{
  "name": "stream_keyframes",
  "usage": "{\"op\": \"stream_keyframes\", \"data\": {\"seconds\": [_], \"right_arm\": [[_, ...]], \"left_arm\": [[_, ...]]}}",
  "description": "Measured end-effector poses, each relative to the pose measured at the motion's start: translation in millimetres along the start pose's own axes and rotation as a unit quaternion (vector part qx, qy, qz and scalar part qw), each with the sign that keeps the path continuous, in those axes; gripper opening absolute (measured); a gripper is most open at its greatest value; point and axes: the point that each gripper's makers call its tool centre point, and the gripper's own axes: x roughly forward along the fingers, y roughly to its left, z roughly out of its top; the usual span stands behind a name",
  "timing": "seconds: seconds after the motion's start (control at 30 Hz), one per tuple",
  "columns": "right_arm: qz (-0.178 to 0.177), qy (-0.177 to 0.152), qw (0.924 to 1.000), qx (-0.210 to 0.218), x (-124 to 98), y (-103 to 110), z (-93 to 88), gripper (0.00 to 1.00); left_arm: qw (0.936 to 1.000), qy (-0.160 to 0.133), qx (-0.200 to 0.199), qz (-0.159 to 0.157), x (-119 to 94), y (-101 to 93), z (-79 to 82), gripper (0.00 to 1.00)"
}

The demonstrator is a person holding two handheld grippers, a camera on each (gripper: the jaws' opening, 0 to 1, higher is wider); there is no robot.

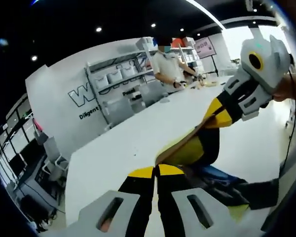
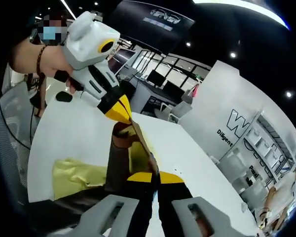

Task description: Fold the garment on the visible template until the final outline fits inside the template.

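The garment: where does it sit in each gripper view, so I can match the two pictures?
Left gripper view: garment lower right of centre, lifted off the table between both tongs.
Right gripper view: garment at lower centre, hanging from the tongs, above the yellow template.
Shared landmark: the white table.

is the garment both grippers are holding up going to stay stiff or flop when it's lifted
Likely floppy: the garment sags between the left gripper and right gripper, its lower part bunched on the table. Probably light, since pinched edges seem to carry it. It may slide on the smooth tabletop.
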Motion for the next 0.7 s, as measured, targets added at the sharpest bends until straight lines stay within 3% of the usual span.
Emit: {"op": "stream_keyframes", "data": {"seconds": [0.2,0.6,0.7], "right_arm": [[-0.002,-0.001,1.0,-0.006,6.1,-9.5,1.7,0.0],[-0.01,-0.002,0.9995,0.029,29.8,-38.1,-3.7,0.0],[-0.008,0.002,0.9993,0.036,36.4,-41.7,-6.1,0.0]], "left_arm": [[0.9996,0.0,0.029,-0.006,9.2,11.7,7.6,0.02],[0.9974,0.001,0.069,-0.02,42.7,34.0,19.0,0.03],[0.9981,0.006,0.057,-0.025,51.8,38.6,15.7,0.03]]}}
